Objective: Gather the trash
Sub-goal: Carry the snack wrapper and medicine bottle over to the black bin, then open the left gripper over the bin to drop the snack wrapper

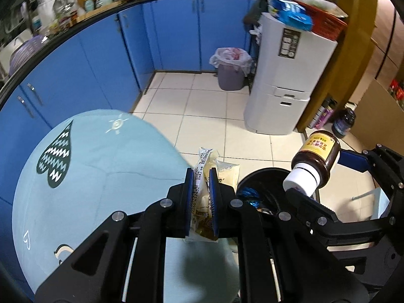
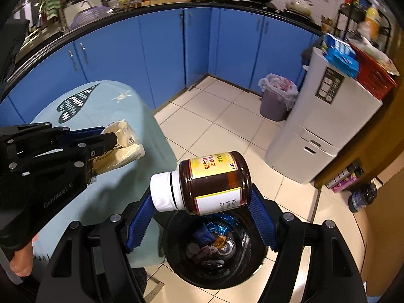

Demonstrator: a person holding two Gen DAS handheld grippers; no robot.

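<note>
Blue kitchen cabinets [image 2: 161,48] curve around a floor of pale tiles [image 1: 202,101], with a cluttered countertop [image 2: 176,0] above and a white appliance [image 1: 285,75] standing in the far corner beside a lined grey waste bin [image 1: 231,69].

At centre, the left gripper [image 1: 202,197] is pinched tight on a crumpled yellow snack wrapper [image 1: 207,176], its blue pads [image 1: 190,194] pressing the packet from both sides above the edge of a table draped in a light blue cloth [image 1: 88,176] printed with a dark zigzag heart.

Just beside it, the right gripper [image 2: 202,214] clamps a brown bottle [image 2: 214,181] lengthwise, one pad against the white cap and the other against the base. The bottle lies on its side, yellow label up, directly over the mouth of a black trash bin [image 2: 260,260] on the floor. Inside the bin lie a blue foil wrapper [image 2: 222,224], a can and other scraps. A person's fingers [image 2: 22,262] show at the lower left of the right wrist view, under the left gripper's black body.
</note>
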